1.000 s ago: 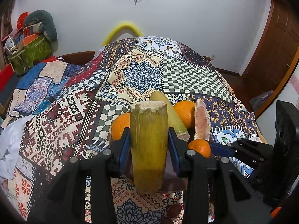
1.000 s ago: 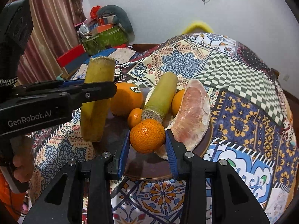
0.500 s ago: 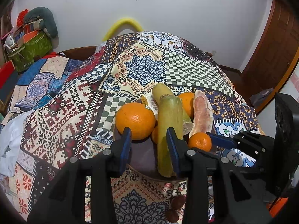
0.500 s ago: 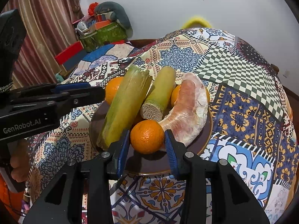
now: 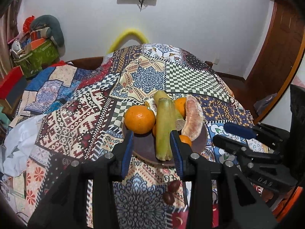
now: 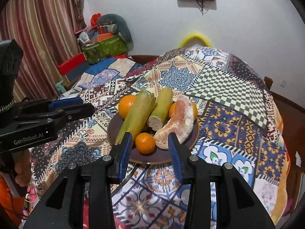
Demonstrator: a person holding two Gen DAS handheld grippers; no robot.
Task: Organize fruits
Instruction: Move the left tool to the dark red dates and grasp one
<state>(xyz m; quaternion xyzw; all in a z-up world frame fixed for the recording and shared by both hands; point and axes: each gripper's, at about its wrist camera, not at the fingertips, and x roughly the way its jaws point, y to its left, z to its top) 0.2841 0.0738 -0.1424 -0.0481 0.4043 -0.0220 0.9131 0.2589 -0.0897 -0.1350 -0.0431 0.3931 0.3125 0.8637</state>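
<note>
Now both claws, left claw (image 5: 151,148) and right claw (image 6: 149,149), agape over plate (image 6: 152,157).

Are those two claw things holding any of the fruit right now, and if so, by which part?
Nothing is held. The left gripper and the right gripper are both open; the sugarcane piece and small orange lie on the plate.

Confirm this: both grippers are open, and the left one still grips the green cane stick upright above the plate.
Not quite. The left gripper is open and holds nothing; the cane stick lies on the plate, as the right wrist view shows. The right gripper is open.
</note>
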